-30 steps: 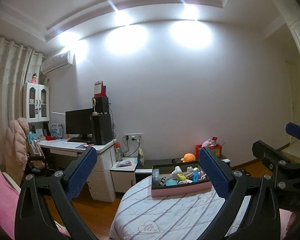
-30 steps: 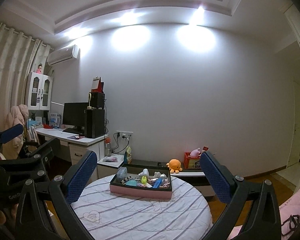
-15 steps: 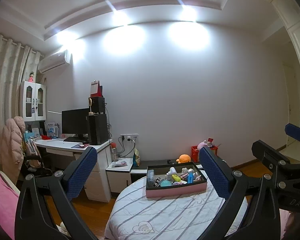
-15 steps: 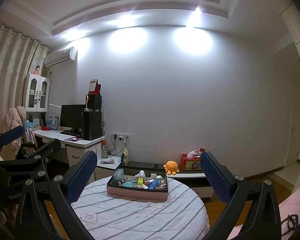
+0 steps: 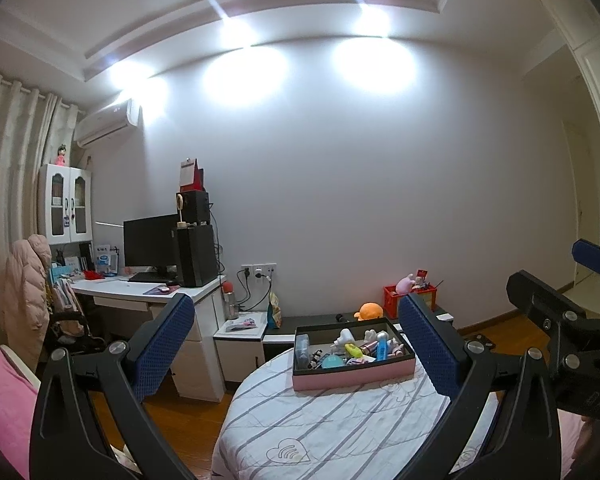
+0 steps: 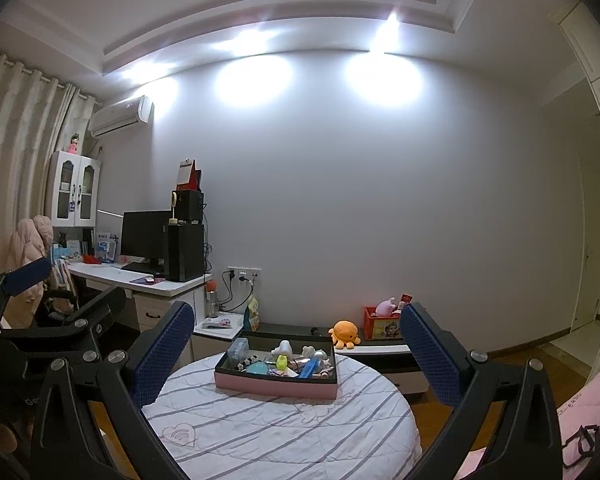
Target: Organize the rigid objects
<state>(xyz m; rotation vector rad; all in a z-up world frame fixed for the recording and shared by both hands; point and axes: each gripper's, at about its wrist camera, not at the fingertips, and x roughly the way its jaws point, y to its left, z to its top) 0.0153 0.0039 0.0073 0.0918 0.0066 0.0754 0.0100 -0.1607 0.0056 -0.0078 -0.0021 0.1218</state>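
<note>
A pink box with a dark inside (image 5: 352,374) (image 6: 274,386) stands on a round table with a striped white cloth (image 5: 332,424) (image 6: 280,428). It holds several small things, among them a blue tube (image 6: 310,368), a yellow-green piece (image 6: 281,361) and a teal disc (image 6: 257,368). My left gripper (image 5: 296,346) is open and empty, well back from the box. My right gripper (image 6: 296,346) is open and empty, also short of the table. Each gripper shows at the edge of the other's view.
A white desk (image 5: 140,292) with a monitor and black speakers stands at the left, with a chair and a pink jacket (image 5: 24,280). A low cabinet behind the table carries an orange plush (image 6: 344,332) and a red box (image 6: 382,326). Pink bedding (image 6: 588,412) lies at the right.
Both views have tilted down a little and the table and box sit slightly lower and nearer in frame. Both grippers stay open and empty.
</note>
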